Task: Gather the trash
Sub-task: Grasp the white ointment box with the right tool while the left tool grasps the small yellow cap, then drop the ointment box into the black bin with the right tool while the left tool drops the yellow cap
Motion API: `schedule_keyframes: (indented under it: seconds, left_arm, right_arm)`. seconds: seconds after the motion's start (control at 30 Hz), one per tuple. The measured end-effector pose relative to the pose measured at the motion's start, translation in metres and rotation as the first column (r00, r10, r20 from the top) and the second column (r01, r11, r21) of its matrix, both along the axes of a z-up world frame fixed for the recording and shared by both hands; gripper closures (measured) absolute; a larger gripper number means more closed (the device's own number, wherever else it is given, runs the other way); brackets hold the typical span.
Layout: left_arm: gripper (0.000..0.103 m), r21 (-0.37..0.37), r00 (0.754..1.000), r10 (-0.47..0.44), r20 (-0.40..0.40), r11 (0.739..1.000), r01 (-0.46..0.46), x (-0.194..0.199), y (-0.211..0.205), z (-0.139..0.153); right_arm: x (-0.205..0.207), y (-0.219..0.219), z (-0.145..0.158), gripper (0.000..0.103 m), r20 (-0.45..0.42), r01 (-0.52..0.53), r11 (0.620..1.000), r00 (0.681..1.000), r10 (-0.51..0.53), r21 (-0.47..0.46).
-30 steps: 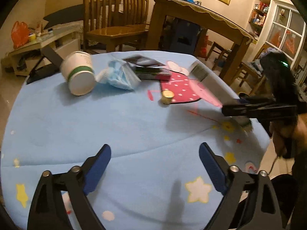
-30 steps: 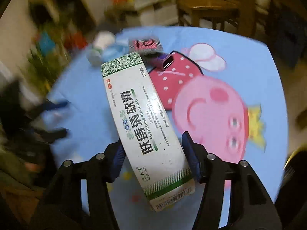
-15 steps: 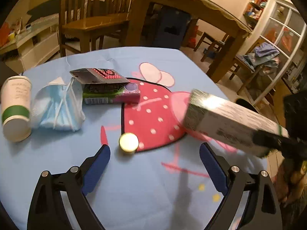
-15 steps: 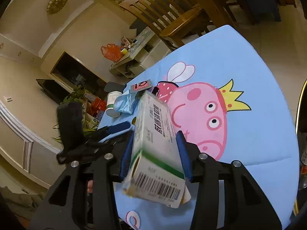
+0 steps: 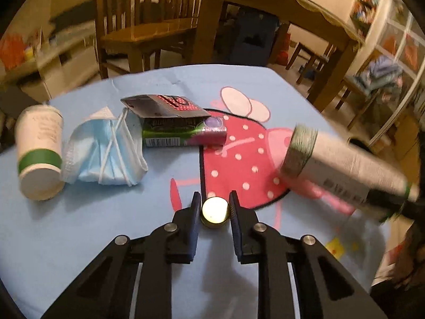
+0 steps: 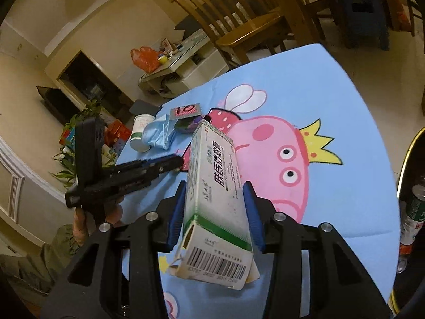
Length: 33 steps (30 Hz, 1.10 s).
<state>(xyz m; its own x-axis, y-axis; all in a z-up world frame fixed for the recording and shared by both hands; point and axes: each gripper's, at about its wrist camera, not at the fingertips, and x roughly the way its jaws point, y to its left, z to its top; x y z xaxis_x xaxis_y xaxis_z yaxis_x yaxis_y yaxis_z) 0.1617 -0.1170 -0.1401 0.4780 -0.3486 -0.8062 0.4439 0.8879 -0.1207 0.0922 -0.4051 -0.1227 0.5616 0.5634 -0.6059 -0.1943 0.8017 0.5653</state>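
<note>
My left gripper [image 5: 213,207] is shut on a small gold bottle cap [image 5: 214,210] resting on the blue cartoon tablecloth [image 5: 106,226]. My right gripper [image 6: 215,202] is shut on a white and green ointment box [image 6: 215,196] and holds it above the table; the box also shows in the left wrist view [image 5: 345,170] at the right. Beyond the cap lie a blue face mask [image 5: 106,151], a white paper cup with a green band [image 5: 38,151] on its side, and a green and pink packet [image 5: 183,133] under a dark wrapper [image 5: 164,106].
Wooden chairs [image 5: 143,24] and a wooden dining table [image 5: 279,2] stand behind the round table. A low white TV stand [image 6: 183,63] is at the far left. In the right wrist view plastic bottles [image 6: 414,207] sit in a container beside the table's right edge.
My left gripper has moved forward and shut on the gold cap; it was open before. My right gripper has lifted the ointment box off the table and holds it at the right.
</note>
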Motion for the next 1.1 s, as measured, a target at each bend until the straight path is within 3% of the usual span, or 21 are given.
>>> schedule_keyframes:
  seconds: [0.1,0.47,0.63,0.7,0.77,0.83,0.93,1.1]
  left_arm:
    - [0.084,0.065,0.999,-0.016,0.047,0.998,0.013,-0.018,-0.006,0.001]
    - [0.084,0.124,0.981,0.074,0.181,0.988,-0.097,-0.054,-0.008,0.037]
    - [0.084,0.161,0.975,0.041,0.219,0.984,-0.078,-0.069,-0.037,0.045]
    - [0.084,0.156,0.977,0.02,0.213,0.986,-0.054,-0.071,-0.048,0.046]
    - [0.084,0.144,0.979,-0.004,0.202,0.989,-0.026,-0.075,-0.06,0.049]
    - [0.084,0.135,0.98,-0.036,0.195,0.991,0.01,-0.078,-0.076,0.053]
    - [0.084,0.132,0.975,-0.089,0.201,0.989,0.063,-0.085,-0.104,0.059]
    - [0.084,0.137,0.961,-0.163,0.224,0.981,0.135,-0.101,-0.152,0.067]
  right_arm:
    - [-0.003,-0.008,0.005,0.061,0.031,0.024,0.999,0.999,-0.024,0.025]
    - [-0.013,-0.024,0.026,0.061,0.122,0.04,0.992,0.991,-0.055,0.12]
    - [-0.011,-0.04,0.014,0.061,0.053,0.114,0.988,0.991,-0.12,0.102]
    - [-0.019,-0.051,0.022,0.061,0.088,0.149,0.983,0.984,-0.158,0.104]
    - [-0.031,-0.064,0.035,0.061,0.15,0.191,0.978,0.968,-0.202,0.087]
    - [-0.039,-0.081,0.037,0.061,0.156,0.25,0.965,0.953,-0.261,0.085]
    - [-0.045,-0.107,0.027,0.061,0.105,0.34,0.938,0.932,-0.346,0.072]
    - [-0.067,-0.162,0.008,0.061,0.01,0.54,0.842,0.842,-0.54,0.012]
